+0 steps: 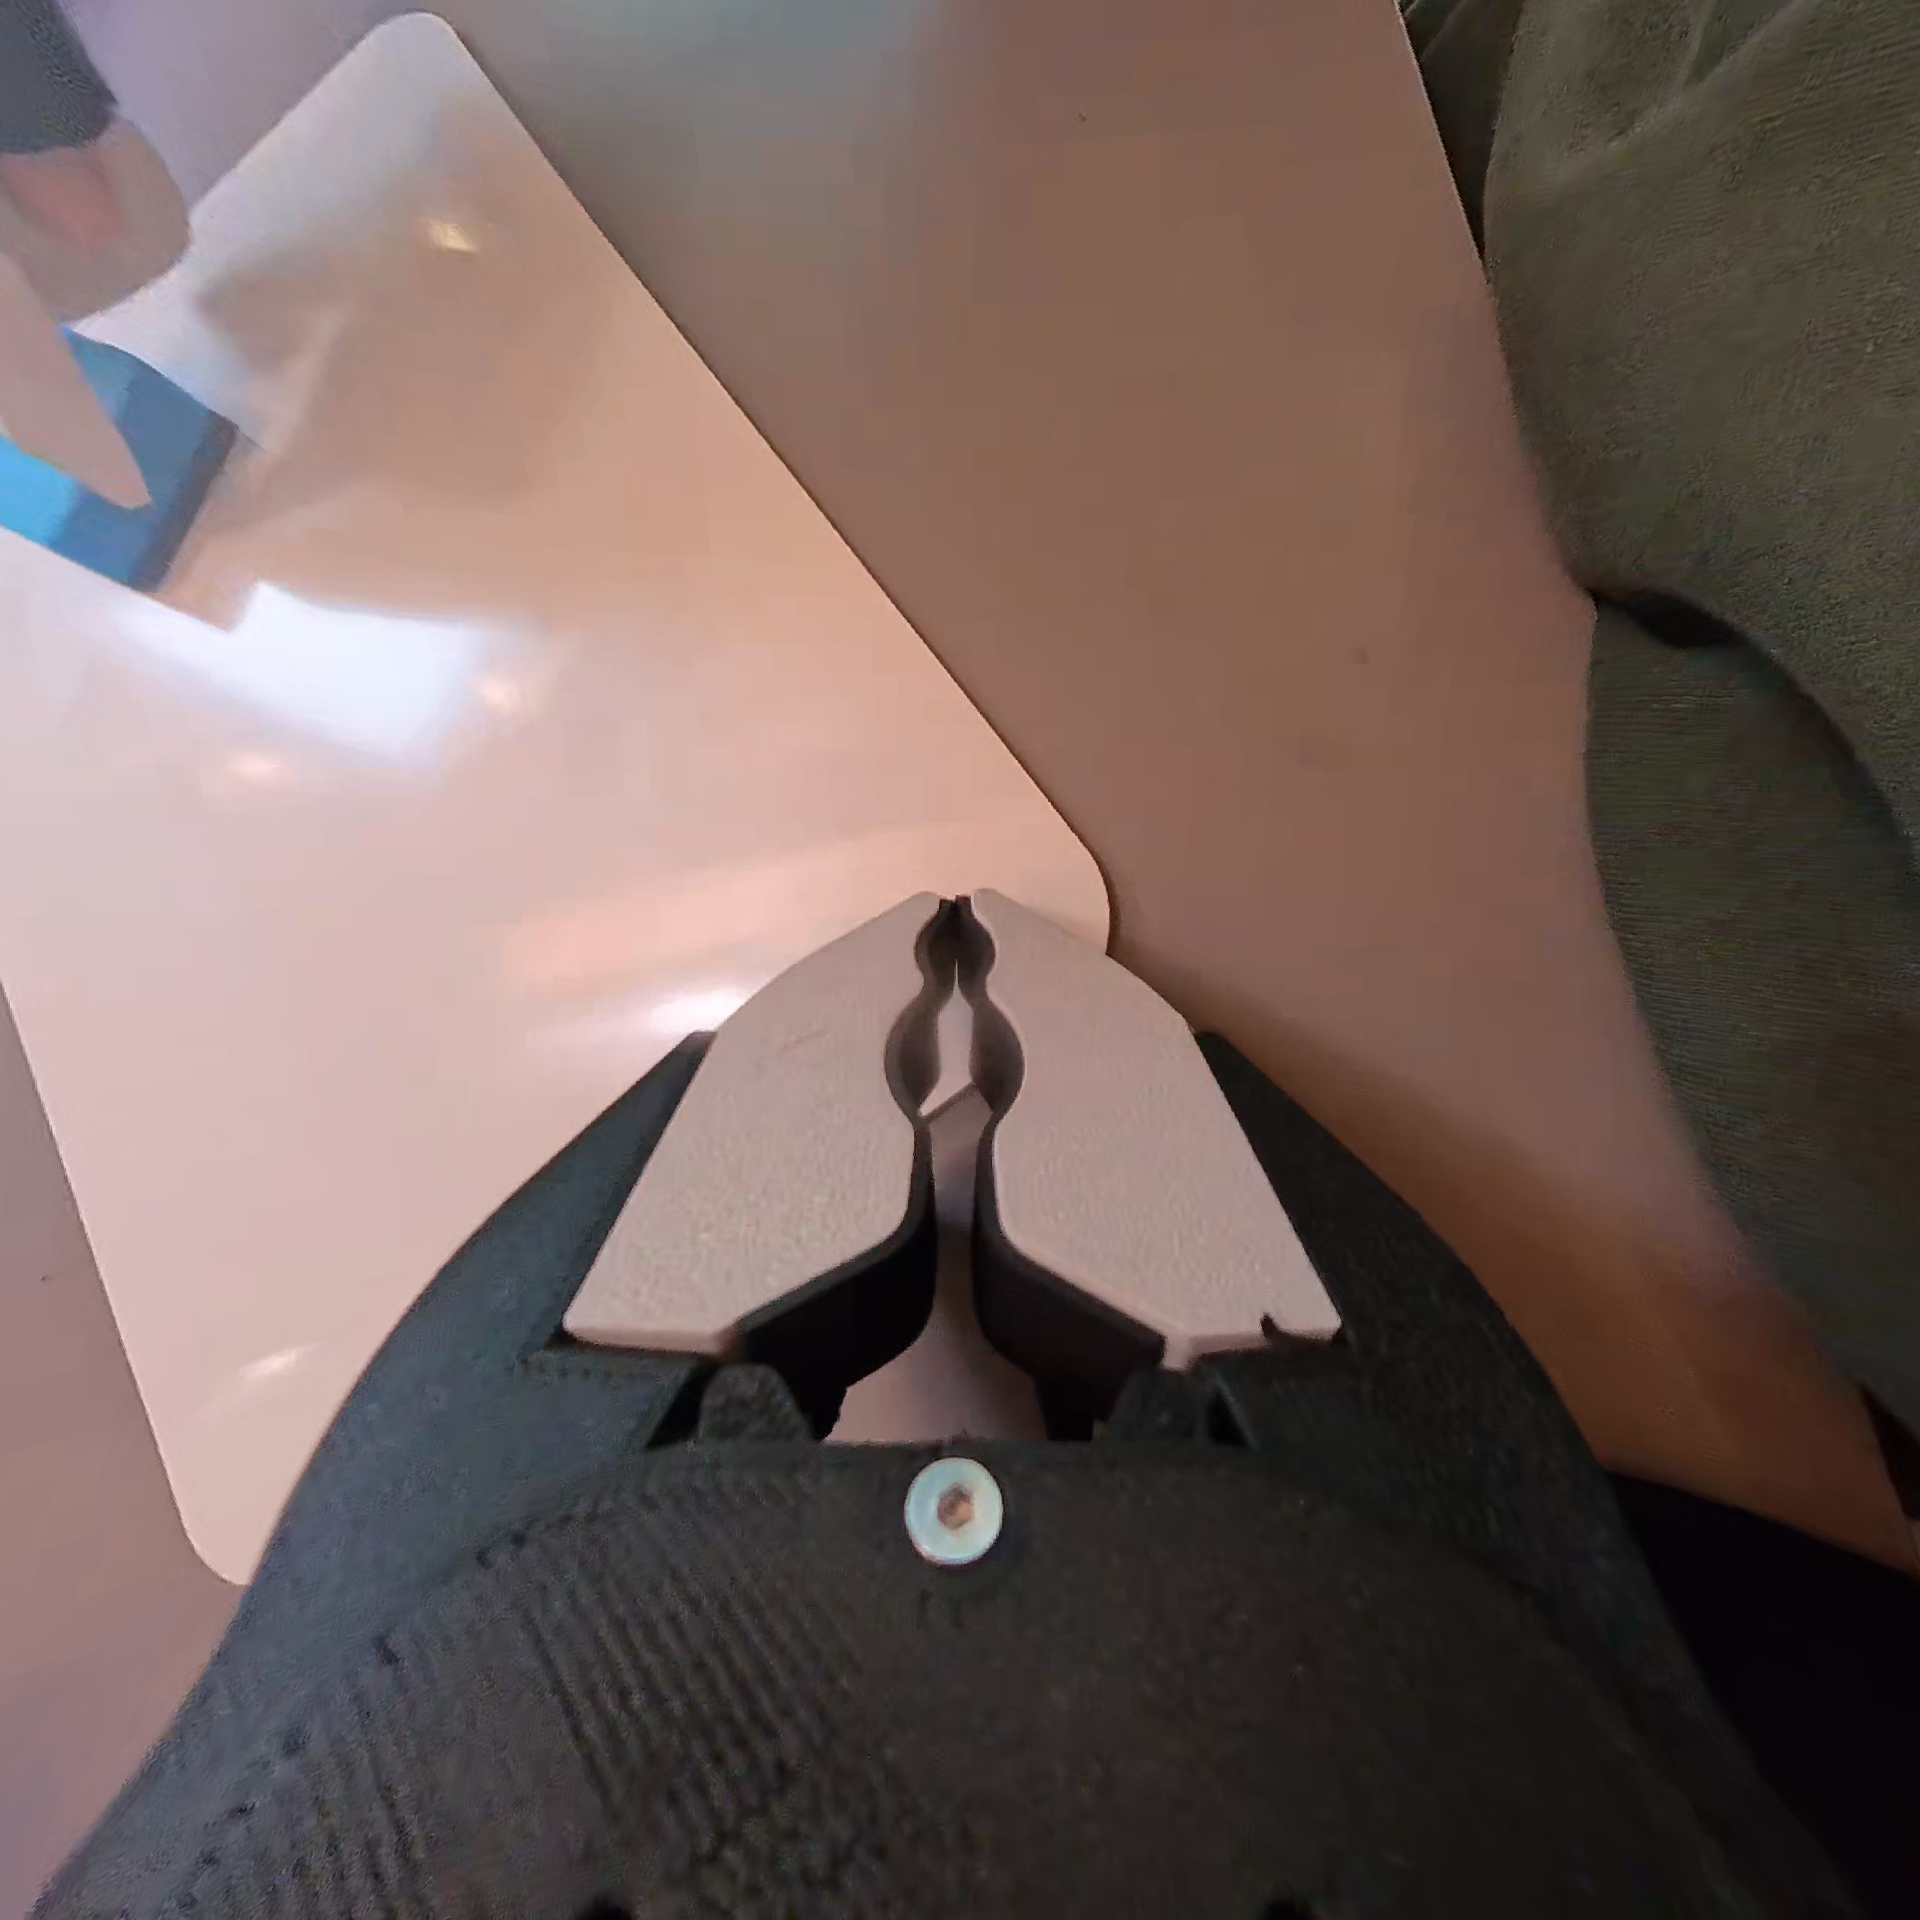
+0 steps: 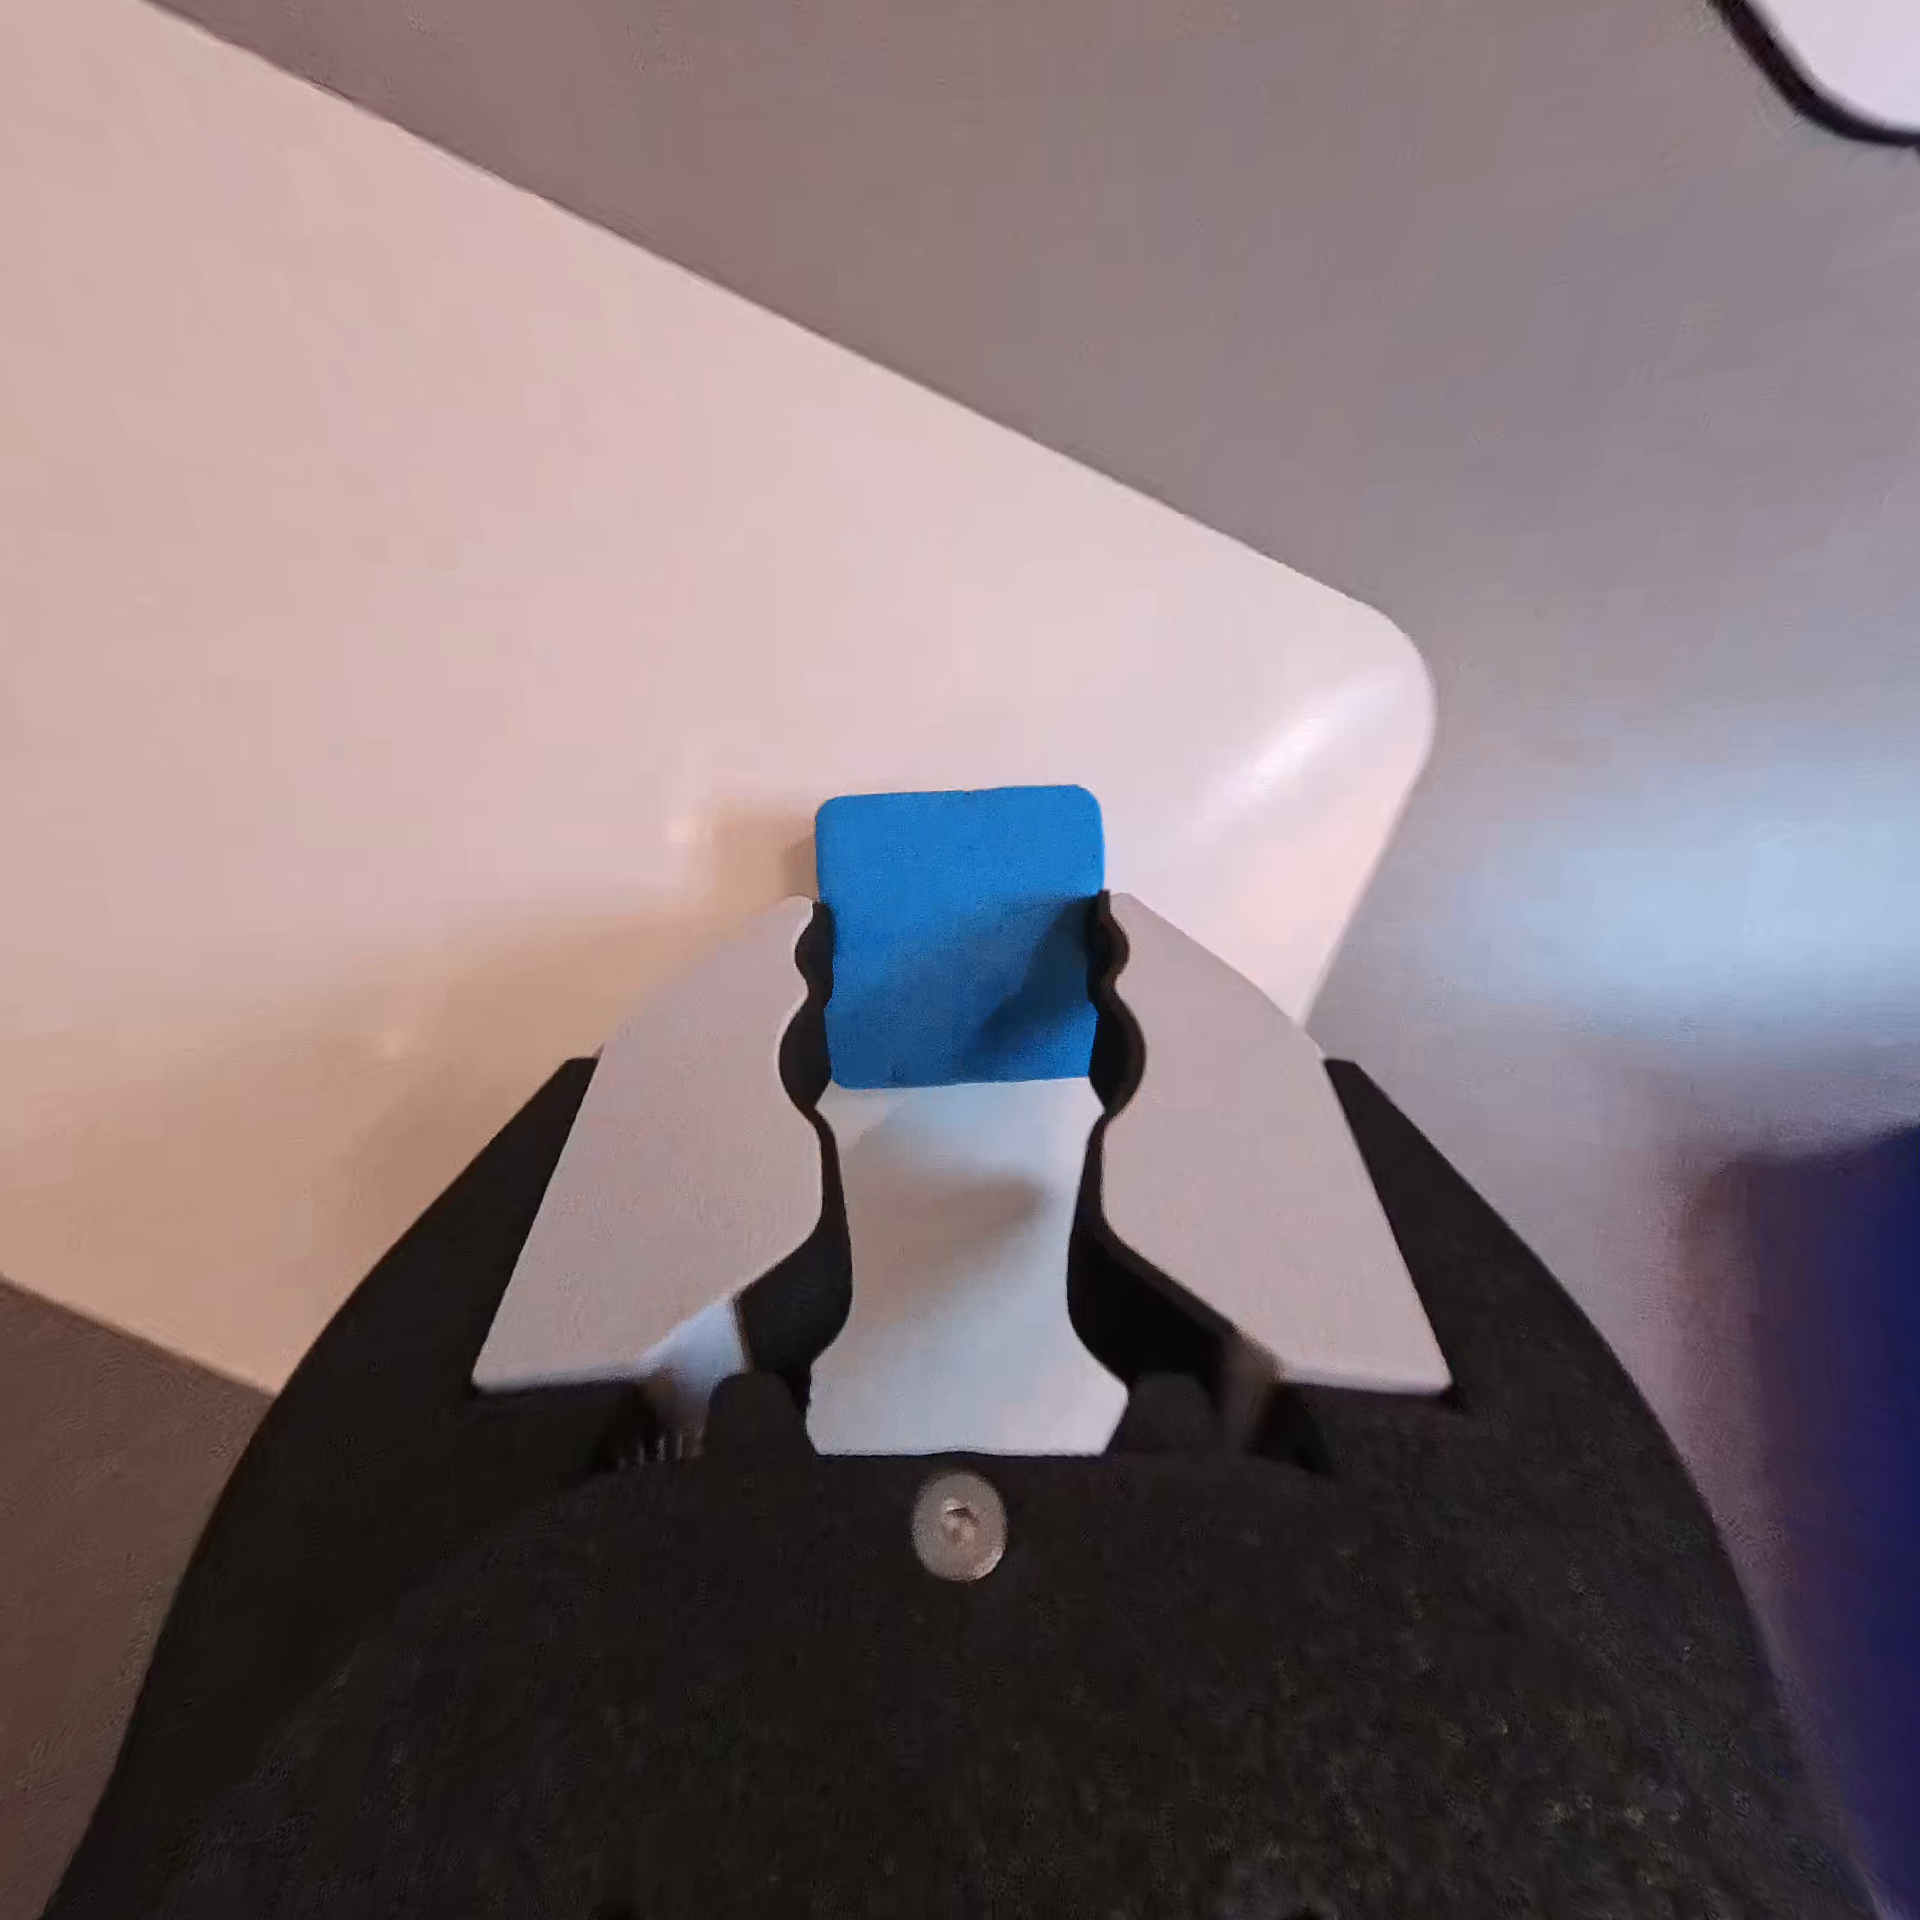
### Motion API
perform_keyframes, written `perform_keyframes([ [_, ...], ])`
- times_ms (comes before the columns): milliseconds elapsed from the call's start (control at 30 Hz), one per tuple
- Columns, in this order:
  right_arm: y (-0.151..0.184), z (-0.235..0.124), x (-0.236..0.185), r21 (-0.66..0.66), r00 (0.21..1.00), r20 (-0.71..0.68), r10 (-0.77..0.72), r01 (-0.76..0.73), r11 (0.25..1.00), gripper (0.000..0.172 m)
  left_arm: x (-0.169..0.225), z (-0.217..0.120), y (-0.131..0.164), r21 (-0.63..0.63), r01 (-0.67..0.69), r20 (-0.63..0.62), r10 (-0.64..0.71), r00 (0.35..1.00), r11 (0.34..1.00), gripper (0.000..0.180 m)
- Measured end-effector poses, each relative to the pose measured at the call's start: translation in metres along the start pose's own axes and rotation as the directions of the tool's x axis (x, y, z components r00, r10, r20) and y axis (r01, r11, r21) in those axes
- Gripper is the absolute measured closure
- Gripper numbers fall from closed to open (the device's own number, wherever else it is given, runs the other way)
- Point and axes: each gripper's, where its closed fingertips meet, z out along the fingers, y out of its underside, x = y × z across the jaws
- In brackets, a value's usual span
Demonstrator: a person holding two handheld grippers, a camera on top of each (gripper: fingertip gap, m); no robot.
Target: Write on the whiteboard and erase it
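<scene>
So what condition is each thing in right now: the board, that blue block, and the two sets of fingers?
Whiteboard: lying flat on the table, glossy, no marks visible.
Blue eraser: clamped between the right fingers, over the board.
Right gripper: fingers pressed on the eraser's two sides.
Left gripper: fingers closed together, nothing between them, at the board's corner.

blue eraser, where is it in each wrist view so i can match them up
Left wrist view: eraser at the far left edge, blurred, on the whiteboard, with the right gripper on it.
Right wrist view: eraser in the centre, clamped between the right gripper's jaws, over the whiteboard.
Shared landmark: the whiteboard's rounded corner.
</scene>
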Motion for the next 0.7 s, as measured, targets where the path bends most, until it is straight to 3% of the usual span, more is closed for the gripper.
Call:
perform_keyframes([
  [100, -0.014, 0.006, -0.083, 0.022, 0.975, 0.132, -0.182, 0.18, 0.983, 0.124, -0.001, 0.001, -0.001, 0.008, 0.012, -0.01, -0.011, 1.0, 1.0, 0.18],
  [200, -0.025, 0.01, -0.173, 0.071, 0.887, 0.259, -0.383, 0.378, 0.923, 0.124, -0.001, 0.002, -0.002, 0.008, 0.007, -0.006, -0.007, 1.0, 1.0, 0.18],
  [300, -0.026, 0.01, -0.203, 0.095, 0.825, 0.312, -0.472, 0.467, 0.879, 0.123, 0.0, 0.001, -0.002, 0.011, 0.008, -0.004, -0.008, 1.0, 1.0, 0.18],
  [367, -0.026, 0.011, -0.176, 0.085, 0.854, 0.311, -0.417, 0.412, 0.907, 0.123, 0.001, 0.001, -0.002, 0.012, 0.007, -0.006, -0.007, 1.0, 1.0, 0.18],
  [467, -0.017, 0.009, -0.081, 0.036, 0.953, 0.179, -0.242, 0.24, 0.97, 0.124, 0.003, 0.0, -0.002, 0.013, 0.002, -0.007, -0.002, 1.0, 1.0, 0.18],
  [567, -0.001, 0.001, 0.008, 0.046, 0.998, 0.047, -0.045, 0.043, 0.998, 0.124, 0.003, 0.0, -0.003, 0.025, 0.02, -0.019, -0.02, 1.0, 0.999, 0.18],
  [700, 0.002, -0.007, 0.027, 0.145, 0.998, 0.048, -0.028, 0.02, 0.989, 0.123, 0.001, 0.0, -0.003, 0.041, 0.076, -0.044, -0.074, 0.996, 0.996, 0.18],
])
